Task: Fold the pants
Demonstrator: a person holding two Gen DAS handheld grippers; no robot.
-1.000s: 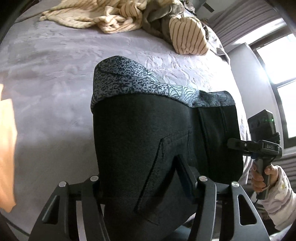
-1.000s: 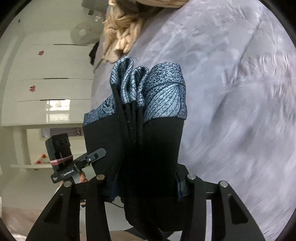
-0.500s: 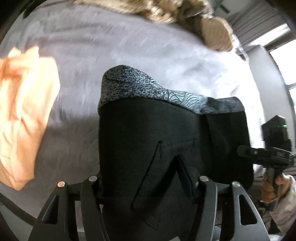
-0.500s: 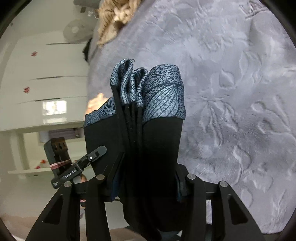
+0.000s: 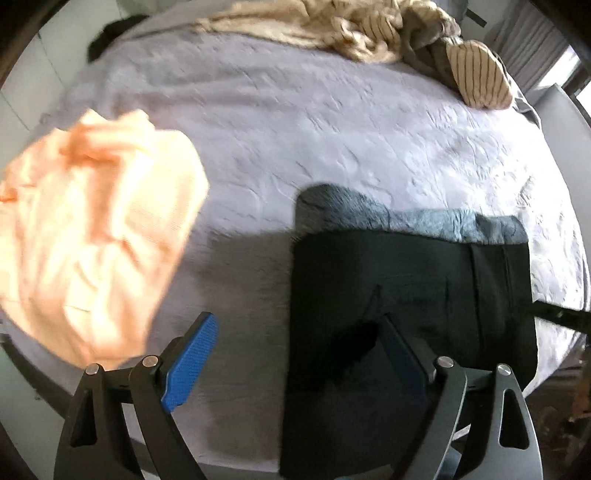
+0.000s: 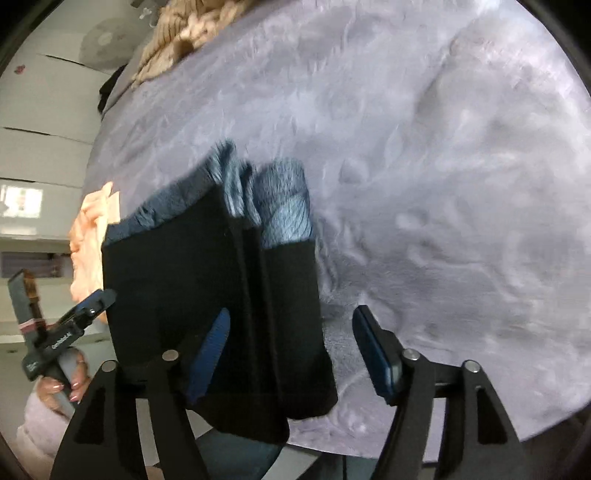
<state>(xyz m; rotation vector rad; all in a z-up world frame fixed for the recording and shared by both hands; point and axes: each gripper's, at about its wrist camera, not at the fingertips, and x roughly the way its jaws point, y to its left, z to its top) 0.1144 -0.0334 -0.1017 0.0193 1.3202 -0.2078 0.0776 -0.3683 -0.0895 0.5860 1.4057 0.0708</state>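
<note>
Pants: a folded black bundle with a grey patterned band, the pants are being laid near the front edge of the bed, the near end hanging just past that edge in the right wrist view.

Left gripper: the fingers are being seen spread wide, having just been opening; the blue pad of one finger is standing clear over bare bedcover, the other finger is lying against the black cloth. No squeeze is being shown.

Right gripper: the fingers have likewise just been opening; a stacked edge of the pants is being seen between them, one pad against the cloth, the other pad apart from it. Nothing is being gripped.

Axis: the long axis is being judged to run across the bed, from one gripper to the other; the patterned band is pointing away from the bed edge, toward the striped heap.

Risks: the overhanging end is being judged likely to drag the bundle off the edge once released. The stacked layers are being judged liable to splay if a finger snags a fold on withdrawal. The orange garment, just beside, is being judged easy to knock.

Blur: both views are being smeared, so fine contact is uncertain.
</note>
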